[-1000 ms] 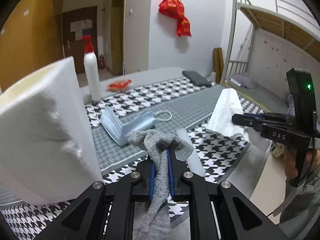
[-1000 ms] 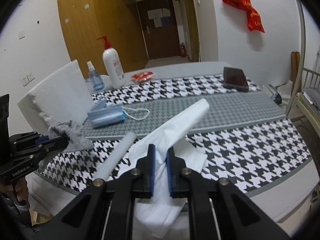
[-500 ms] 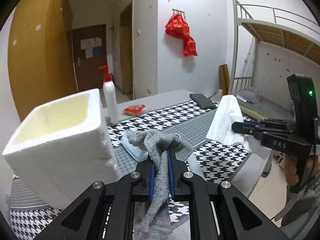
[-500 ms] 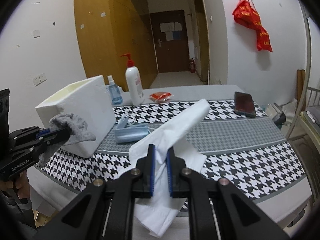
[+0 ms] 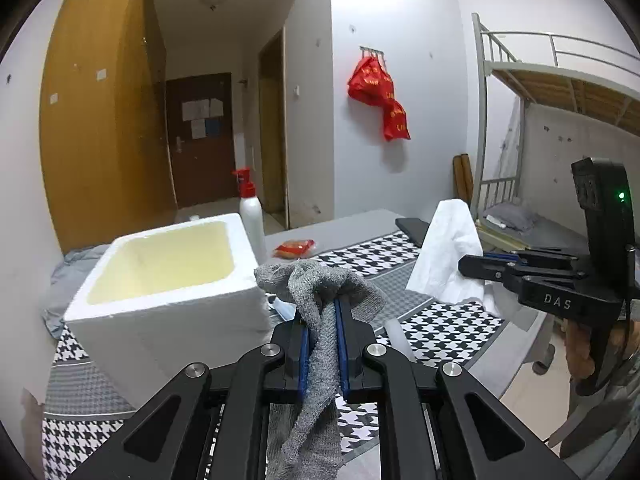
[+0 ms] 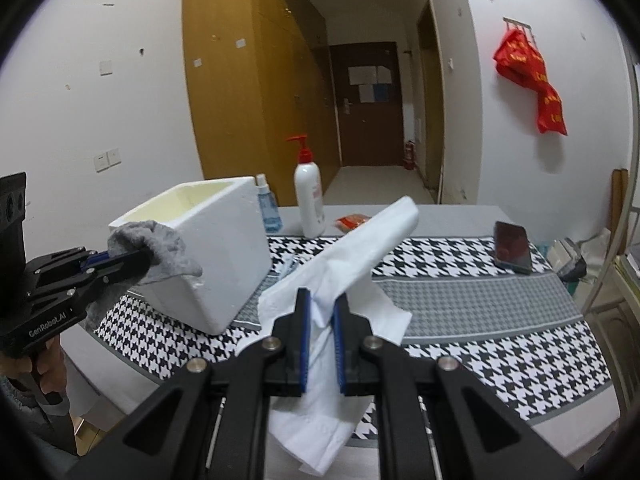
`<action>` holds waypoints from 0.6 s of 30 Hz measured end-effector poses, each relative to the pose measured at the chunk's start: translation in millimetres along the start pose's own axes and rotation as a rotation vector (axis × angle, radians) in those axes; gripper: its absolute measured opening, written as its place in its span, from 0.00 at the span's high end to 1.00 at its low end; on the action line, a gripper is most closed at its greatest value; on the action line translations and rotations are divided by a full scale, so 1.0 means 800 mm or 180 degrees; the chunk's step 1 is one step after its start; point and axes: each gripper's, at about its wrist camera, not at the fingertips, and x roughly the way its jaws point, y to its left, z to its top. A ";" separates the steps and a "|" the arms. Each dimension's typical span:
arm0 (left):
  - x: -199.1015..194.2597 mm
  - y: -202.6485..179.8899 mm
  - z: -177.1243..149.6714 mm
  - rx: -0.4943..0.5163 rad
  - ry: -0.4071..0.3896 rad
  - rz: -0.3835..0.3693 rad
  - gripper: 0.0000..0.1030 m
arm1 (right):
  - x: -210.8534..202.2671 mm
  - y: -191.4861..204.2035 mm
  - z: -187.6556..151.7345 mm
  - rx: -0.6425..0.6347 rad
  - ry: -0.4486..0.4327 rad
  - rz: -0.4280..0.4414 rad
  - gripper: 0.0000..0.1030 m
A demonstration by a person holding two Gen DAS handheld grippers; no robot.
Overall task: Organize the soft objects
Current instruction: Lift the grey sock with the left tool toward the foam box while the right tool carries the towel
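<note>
From the left wrist view, a table (image 5: pixel 448 330) under a black-and-white houndstooth cloth with a grey band fills the lower half, in a white-walled room with a wooden wardrobe at 10 o'clock, a brown door at 11, red bags (image 5: pixel 380 98) hanging at 1 and a metal bunk bed (image 5: pixel 560 80) at 2. A white foam box (image 5: pixel 168 292), open at the top and showing a bare yellowish inside, stands at 9 o'clock near the table's near-left edge, with a pump bottle (image 5: pixel 252 212) just behind it and a red packet (image 5: pixel 294 247) at 12. The left gripper (image 5: pixel 322 332) has its 2 blue pads pressed onto a grey sock (image 5: pixel 320 320), whose long axis runs from 6 to 12, toe bunched above the jaws beside the box's near-right corner and the rest hanging below. At 3 o'clock the right gripper (image 5: pixel 466 266) pinches a white tissue (image 5: pixel 448 252) standing upright. In the right wrist view, the table's bare right half around a dark phone (image 6: pixel 513 246) at 2 o'clock is open, its front edge running along the bottom. The right gripper (image 6: pixel 321 344) is clamped on the tissue (image 6: pixel 360 256), whose rolled length points from 6 toward 1, loose sheet drooping below. At 9 o'clock the left gripper (image 6: pixel 148 258) holds the sock (image 6: pixel 160 246) against the box's (image 6: pixel 224 256) near wall, just below its rim; a blue spray bottle (image 6: pixel 270 212) stands behind the box.
</note>
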 end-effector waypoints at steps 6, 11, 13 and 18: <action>-0.024 0.008 -0.002 -0.0051 -0.0107 0.0116 0.88 | 0.000 0.021 0.009 -0.0133 -0.0048 0.0136 0.87; -0.040 0.020 0.000 -0.0088 -0.0200 0.0241 0.88 | -0.002 0.040 0.015 -0.0239 -0.0092 0.0244 0.87; -0.044 0.024 0.001 -0.0105 -0.0228 0.0290 0.88 | -0.002 0.048 0.018 -0.0280 -0.0111 0.0290 0.87; -0.059 0.041 -0.001 -0.0158 -0.0287 0.0431 0.88 | 0.004 0.069 0.026 -0.0393 -0.0134 0.0412 0.87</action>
